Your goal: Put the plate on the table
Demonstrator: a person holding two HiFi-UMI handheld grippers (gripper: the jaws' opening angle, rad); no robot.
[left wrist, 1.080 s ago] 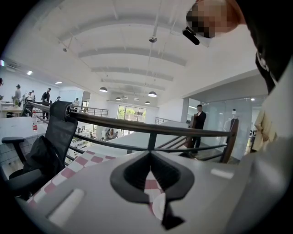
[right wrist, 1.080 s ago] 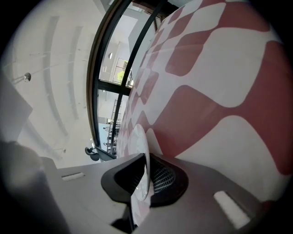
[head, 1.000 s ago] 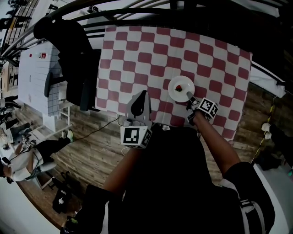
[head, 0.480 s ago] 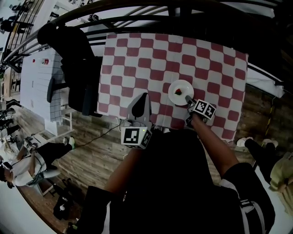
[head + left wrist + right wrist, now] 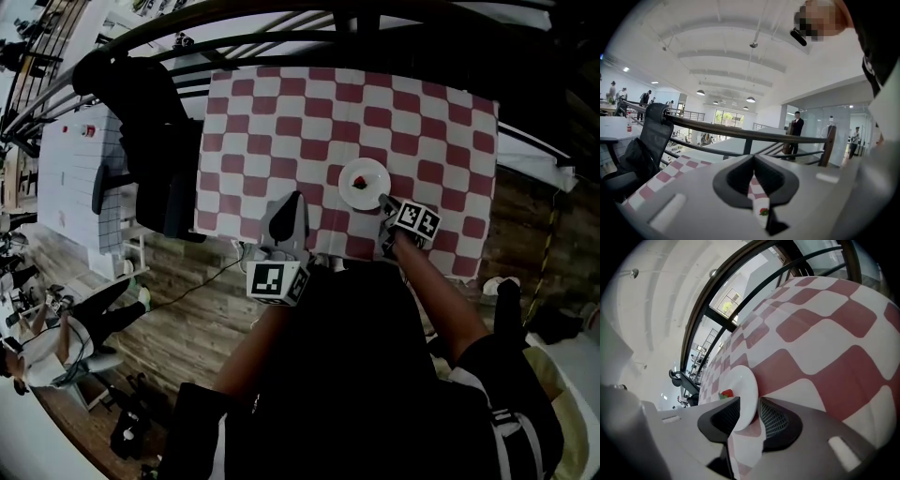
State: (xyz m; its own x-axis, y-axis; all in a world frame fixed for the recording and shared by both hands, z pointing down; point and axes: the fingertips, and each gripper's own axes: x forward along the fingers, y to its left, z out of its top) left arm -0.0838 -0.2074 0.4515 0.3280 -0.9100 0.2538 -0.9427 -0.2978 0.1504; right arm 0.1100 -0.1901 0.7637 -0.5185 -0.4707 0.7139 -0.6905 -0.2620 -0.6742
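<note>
Right gripper view: we are spreading the jaws of our right gripper [image 5: 750,403] off the plate [image 5: 743,390], which is lying on the counter [image 5: 825,343], so placement looks done; the jaws of our left gripper [image 5: 753,158] are pressing together, empty.

Plate [image 5: 371,170] lies on the table [image 5: 281,122], chair [image 5: 141,98] apparently left of it.

Right tongs [image 5: 750,405], jaws just opening, straddle the rim of the white plate [image 5: 741,384] on checkered tablecloth [image 5: 825,357].
</note>
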